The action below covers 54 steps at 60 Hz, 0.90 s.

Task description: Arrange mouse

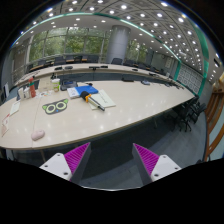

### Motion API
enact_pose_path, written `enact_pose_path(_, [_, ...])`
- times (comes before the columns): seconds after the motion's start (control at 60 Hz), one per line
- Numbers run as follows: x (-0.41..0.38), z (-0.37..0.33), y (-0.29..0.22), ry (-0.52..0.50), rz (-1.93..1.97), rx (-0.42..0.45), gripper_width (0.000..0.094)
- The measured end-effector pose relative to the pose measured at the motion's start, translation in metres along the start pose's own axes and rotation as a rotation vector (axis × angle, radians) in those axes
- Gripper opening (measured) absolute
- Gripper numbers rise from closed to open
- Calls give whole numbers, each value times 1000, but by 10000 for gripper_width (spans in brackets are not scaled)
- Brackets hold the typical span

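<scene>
A small pale mouse point(38, 134) lies on the long cream table point(120, 115), near its front left edge. It is well ahead of my fingers and to their left. My gripper point(111, 150) is open and empty, held back from the table's front edge, with the magenta pads point(74, 157) set wide apart. Only dark floor shows between the fingers.
A dark mat with green rings point(55, 105) lies behind the mouse. A blue object point(88, 90) and white papers point(102, 100) lie further back in the middle. Small items point(28, 92) stand at the far left. Chairs point(182, 112) line the table's right side. More desks stand behind.
</scene>
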<state>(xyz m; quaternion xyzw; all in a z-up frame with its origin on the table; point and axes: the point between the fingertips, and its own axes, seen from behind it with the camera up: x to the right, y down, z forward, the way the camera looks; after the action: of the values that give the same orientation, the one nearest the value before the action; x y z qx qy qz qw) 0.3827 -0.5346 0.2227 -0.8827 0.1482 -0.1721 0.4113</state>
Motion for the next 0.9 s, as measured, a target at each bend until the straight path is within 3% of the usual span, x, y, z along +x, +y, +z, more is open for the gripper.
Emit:
enact_pose_path(0.25, [-79,27,55,-102,-65,-21,861])
enact_pose_path(0.567, [-334,64,75,-466,-40,100,859])
enact_pose_path(0.683, [-409,87,71,-511,-70,133,857])
enact_pose_path(0.9, [-475,129,67,-510,-6,61,852])
